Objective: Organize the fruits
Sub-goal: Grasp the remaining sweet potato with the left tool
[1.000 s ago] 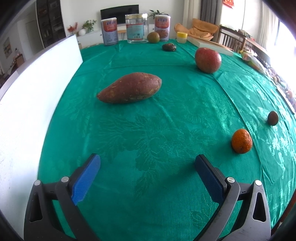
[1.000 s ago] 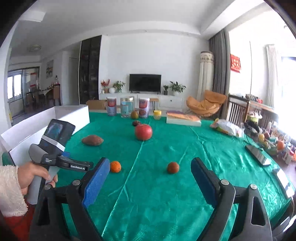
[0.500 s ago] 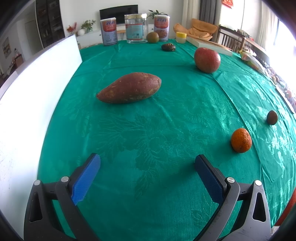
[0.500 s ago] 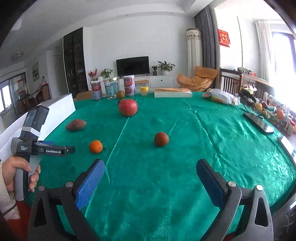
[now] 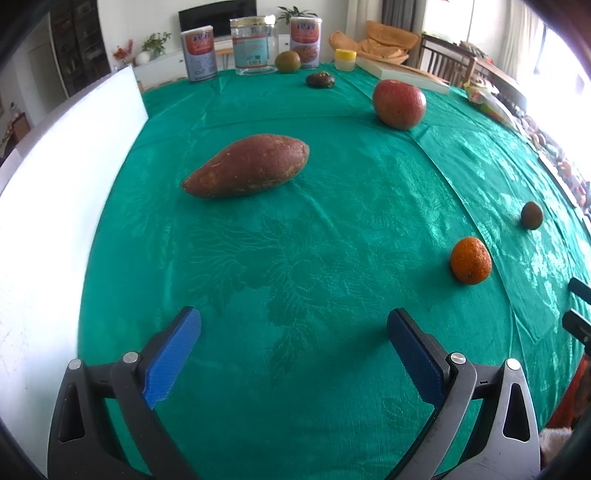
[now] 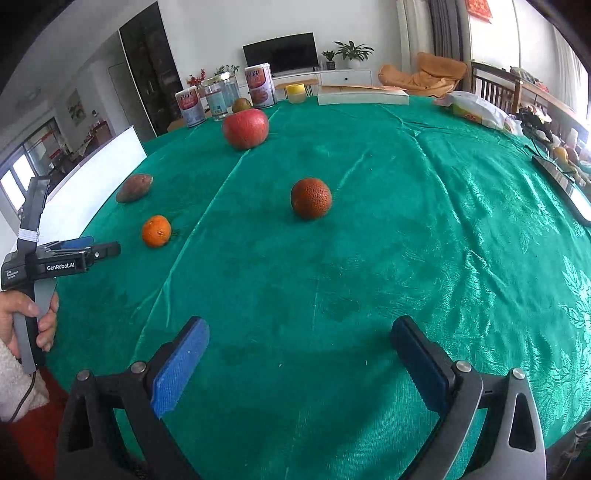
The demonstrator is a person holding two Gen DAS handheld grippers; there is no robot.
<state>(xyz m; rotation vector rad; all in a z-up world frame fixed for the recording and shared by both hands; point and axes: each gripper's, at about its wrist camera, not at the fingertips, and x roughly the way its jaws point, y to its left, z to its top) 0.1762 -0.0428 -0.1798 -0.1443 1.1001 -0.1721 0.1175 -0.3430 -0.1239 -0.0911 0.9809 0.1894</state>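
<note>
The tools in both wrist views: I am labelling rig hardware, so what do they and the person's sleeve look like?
Each tool, left and right, has two black triangular-cutout fingers with silver rivets and ribbed blue pads. In the right wrist view the left tool's black body reads "GenRobot.AI", with a grey handle and a thin cable below. The sleeve is fuzzy and cream.

A home's living-dining room: a big table under a green tablecloth, a television on a low white cabinet, potted plants, an orange armchair, wooden chairs and curtains by the window.
</note>
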